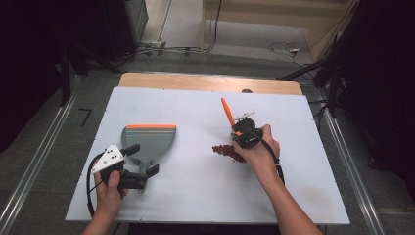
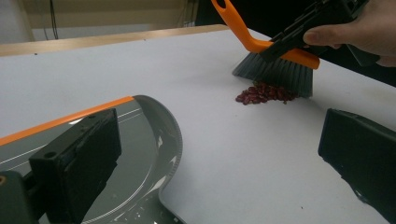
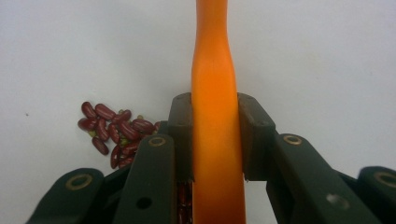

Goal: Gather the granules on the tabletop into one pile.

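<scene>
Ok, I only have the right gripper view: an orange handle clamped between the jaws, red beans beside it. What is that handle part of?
Observer: A hand brush. The left gripper view shows its grey bristles down on the table, right behind the beans.
Operator: Anything to sweep them into?
Observer: Yes, a grey dustpan lies to the left of the beans, well apart from them, with its orange lip towards the table's far edge.
Operator: And the other hand?
Observer: The left gripper is at the dustpan's handle with its jaws open, not clamped on it.
</scene>
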